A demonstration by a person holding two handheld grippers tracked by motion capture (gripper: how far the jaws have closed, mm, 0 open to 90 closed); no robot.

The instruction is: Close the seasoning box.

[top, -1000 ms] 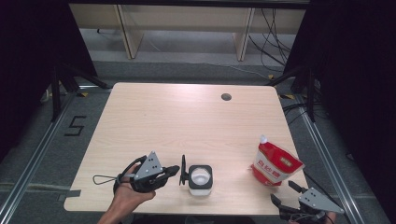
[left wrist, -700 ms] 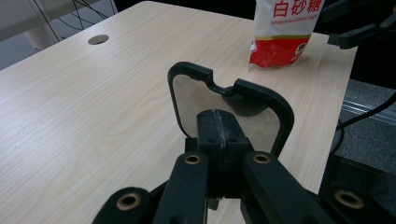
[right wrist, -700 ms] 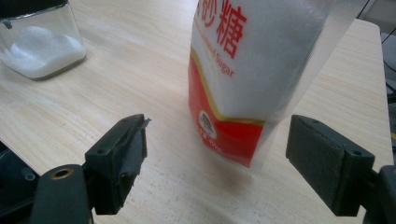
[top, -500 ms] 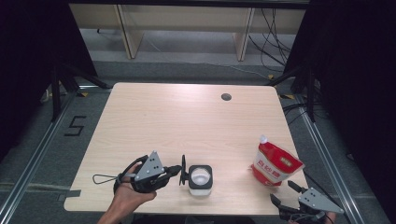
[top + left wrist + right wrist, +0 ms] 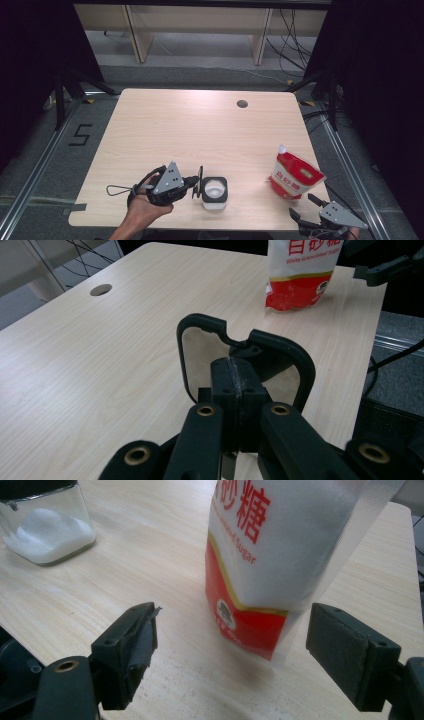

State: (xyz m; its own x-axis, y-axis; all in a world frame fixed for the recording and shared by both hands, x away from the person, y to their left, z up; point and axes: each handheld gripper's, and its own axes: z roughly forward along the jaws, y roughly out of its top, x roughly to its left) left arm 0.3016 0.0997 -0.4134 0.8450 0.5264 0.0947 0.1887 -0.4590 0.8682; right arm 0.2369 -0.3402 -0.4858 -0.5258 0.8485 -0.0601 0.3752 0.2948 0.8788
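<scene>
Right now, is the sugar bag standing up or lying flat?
Standing up. The sugar bag rests on its red base with the spout on top in the high view, and rises upright before the open right gripper in its own view.

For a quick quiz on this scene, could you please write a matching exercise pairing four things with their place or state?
Things:
1. left claw
2. right claw
3. sugar pouch
4. glass jar

Places or states:
A. stands at the table's right side, red and white
B. open, just short of the pouch
C. shut on a black lid handle
D. holds white grains, near the table's front edge

Pairs: 1-C, 2-B, 3-A, 4-D
</scene>
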